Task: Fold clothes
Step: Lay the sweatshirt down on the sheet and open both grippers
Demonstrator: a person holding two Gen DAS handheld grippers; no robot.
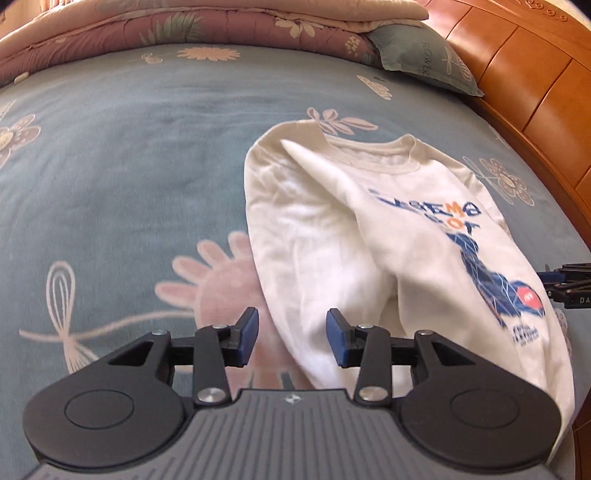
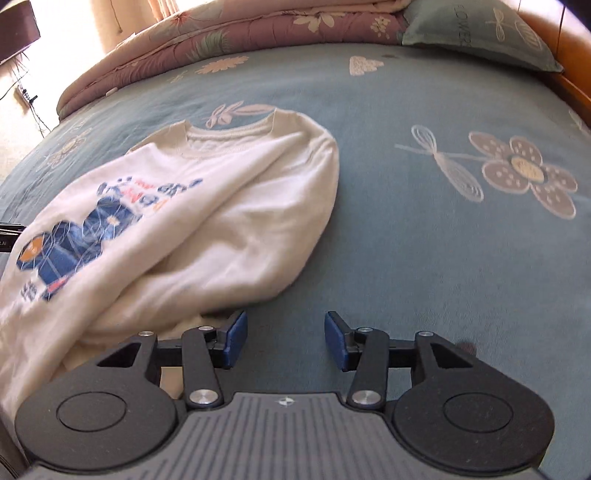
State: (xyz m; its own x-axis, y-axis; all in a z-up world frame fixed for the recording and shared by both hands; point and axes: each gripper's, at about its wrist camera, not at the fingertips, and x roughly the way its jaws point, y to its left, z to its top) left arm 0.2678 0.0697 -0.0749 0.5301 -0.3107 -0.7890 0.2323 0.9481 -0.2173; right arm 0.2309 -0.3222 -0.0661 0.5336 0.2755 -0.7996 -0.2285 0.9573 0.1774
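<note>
Floral bedspread (image 1: 110, 177), quilt (image 1: 166, 29), pillow (image 1: 417, 55), probably headboard (image 1: 524, 74).

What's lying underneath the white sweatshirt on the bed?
The white sweatshirt lies on the blue flowered bedspread, which shows all around it. Whatever sits beneath its folded sleeves and body is covered.

Sweatshirt (image 1: 332, 240) print blurred; hem behind gripper body.

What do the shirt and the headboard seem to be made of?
Shirt: it looks like soft knit cotton, cream and matte, with a ribbed collar, loose folds and a printed blue graphic. Headboard: probably wood or wood veneer, orange-brown with a glossy varnish; it reflects light and shows panel seams.
</note>
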